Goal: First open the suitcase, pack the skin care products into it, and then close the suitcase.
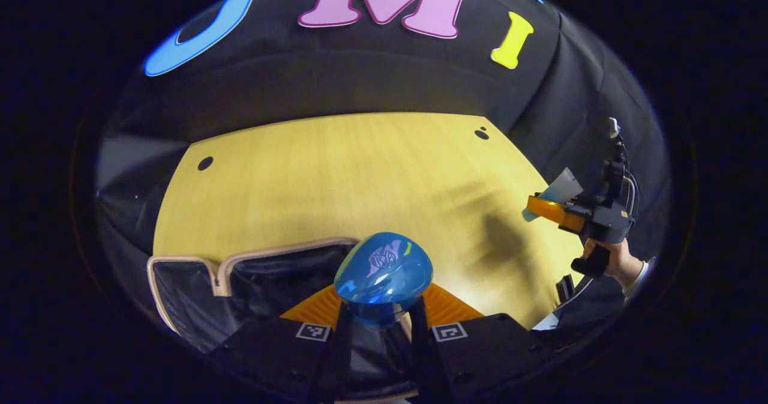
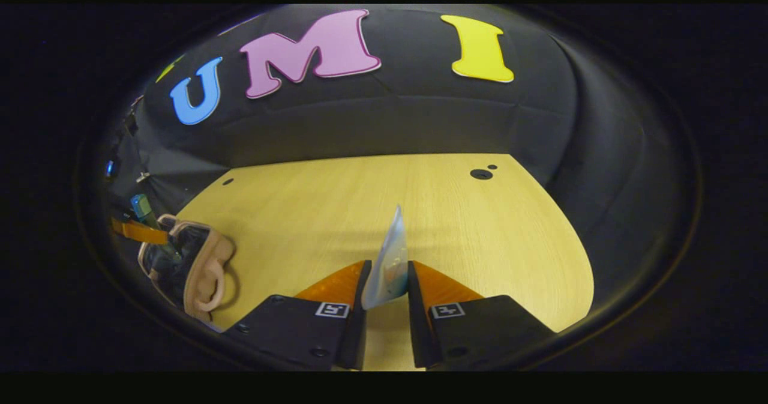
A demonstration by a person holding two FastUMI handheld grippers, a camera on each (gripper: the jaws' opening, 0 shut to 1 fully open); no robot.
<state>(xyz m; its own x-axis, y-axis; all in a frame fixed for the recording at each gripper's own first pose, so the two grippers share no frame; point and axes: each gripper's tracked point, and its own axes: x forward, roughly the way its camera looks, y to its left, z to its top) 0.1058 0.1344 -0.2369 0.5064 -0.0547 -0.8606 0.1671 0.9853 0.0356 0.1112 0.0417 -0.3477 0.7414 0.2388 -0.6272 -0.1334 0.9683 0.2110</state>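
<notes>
- Two grippers, each clamped on one product
- Left gripper (image 1: 379, 317), at 6 o'clock in the left gripper view: both fingers press a blue bottle (image 1: 383, 270), one of its kind, glossy, rounded, see-through plastic with a pale mark on its face
- Right gripper (image 2: 386, 299), at 6 o'clock in the right gripper view: fingers narrow, both pressing a sachet (image 2: 389, 260), one, thin, flat and pale, standing on edge with a pointed top
- In the left gripper view the right gripper (image 1: 555, 209) sits at 3 o'clock with the sachet (image 1: 564, 186), a hand (image 1: 612, 260) gripping its handle
- One suitcase (image 1: 198, 284), open, at 8 o'clock in the left gripper view, just beside the bottle: beige rounded rim, dark fabric lining, two halves
- The suitcase (image 2: 201, 266) is at 9 o'clock in the right gripper view, its looped beige handle facing out
- One table (image 2: 456, 236): light wood grain, curved edge, small dark round holes near the far corners
</notes>
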